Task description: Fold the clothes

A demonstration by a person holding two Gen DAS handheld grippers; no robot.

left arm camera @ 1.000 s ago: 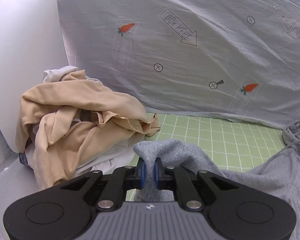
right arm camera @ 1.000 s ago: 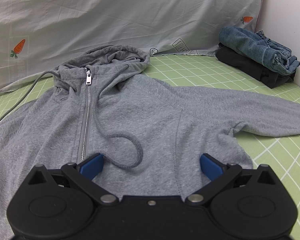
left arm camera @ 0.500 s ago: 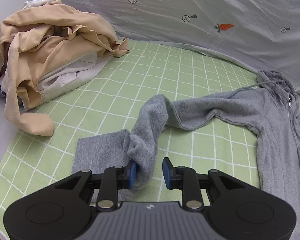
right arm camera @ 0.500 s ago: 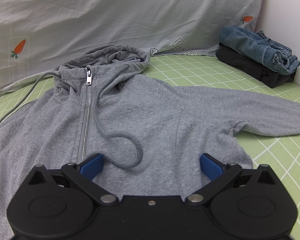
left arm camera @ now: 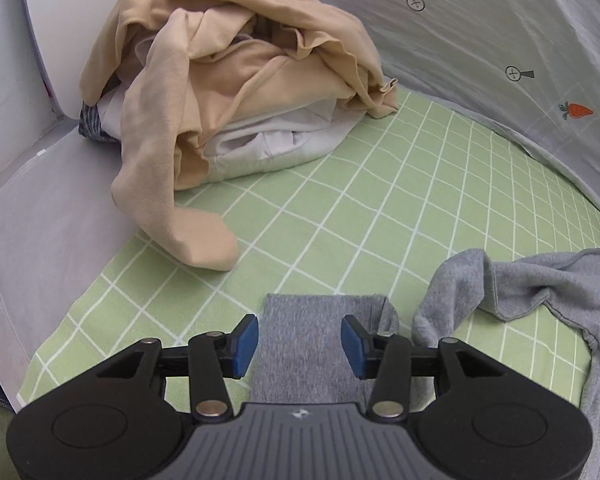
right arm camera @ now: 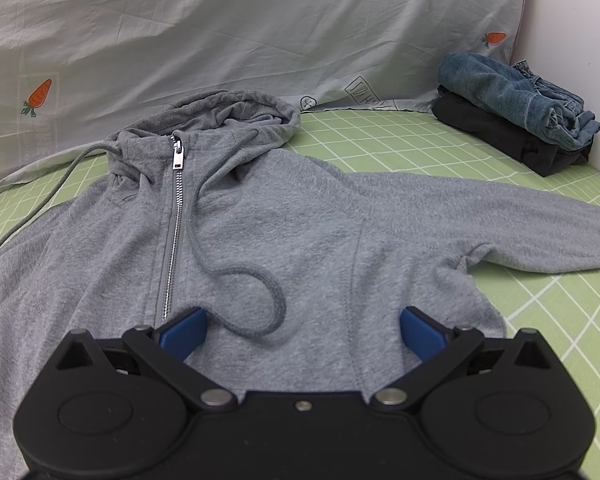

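Left gripper [left arm camera: 299, 340] jaws opening, pads clear of grey hoodie [right arm camera: 284, 232] sleeve cuff [left arm camera: 300, 344] lying flat between them. Right gripper [right arm camera: 302, 330] spread wide above hoodie chest. Hoodie flat on green sheet [left arm camera: 400, 208]; tan clothes pile [left arm camera: 236, 76] beyond.

A green checked sheet [left arm camera: 380, 216] meets a carrot-print grey cloth [right arm camera: 260, 32] and white wall [right arm camera: 572, 40].
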